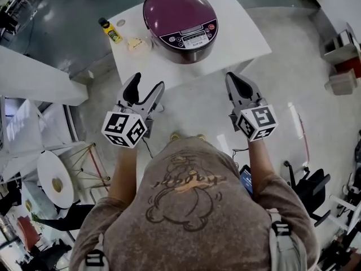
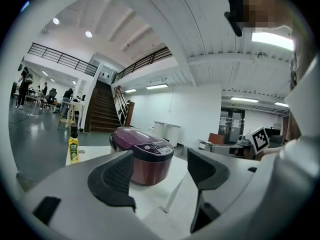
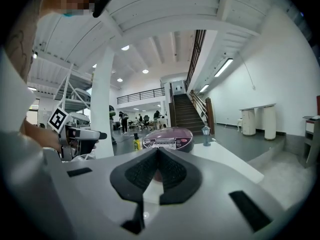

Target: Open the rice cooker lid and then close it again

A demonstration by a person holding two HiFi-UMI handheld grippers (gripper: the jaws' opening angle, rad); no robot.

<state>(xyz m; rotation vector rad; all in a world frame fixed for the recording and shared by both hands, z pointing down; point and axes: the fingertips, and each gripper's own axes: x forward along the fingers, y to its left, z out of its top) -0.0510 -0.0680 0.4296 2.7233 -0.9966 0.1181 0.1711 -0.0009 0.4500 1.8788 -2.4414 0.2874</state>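
Note:
A purple rice cooker (image 1: pixel 179 22) with its lid down and a silver control panel stands on a white table (image 1: pixel 240 44). It also shows in the left gripper view as the rice cooker (image 2: pixel 142 154) and in the right gripper view as the rice cooker (image 3: pixel 169 138). My left gripper (image 1: pixel 145 88) is open and empty, held short of the table's near edge. My right gripper (image 1: pixel 237 83) is shut on nothing, also in front of the table. In their own views the left gripper (image 2: pixel 159 171) gapes wide and the right gripper (image 3: pixel 157 169) has its pads together.
A yellow bottle (image 1: pixel 110 31) and a small dish (image 1: pixel 137 44) sit on the table left of the cooker. A small blue lamp (image 3: pixel 206 134) stands at the table's far side. Shelving and a round stool (image 1: pixel 55 179) are at the left, chairs at the right.

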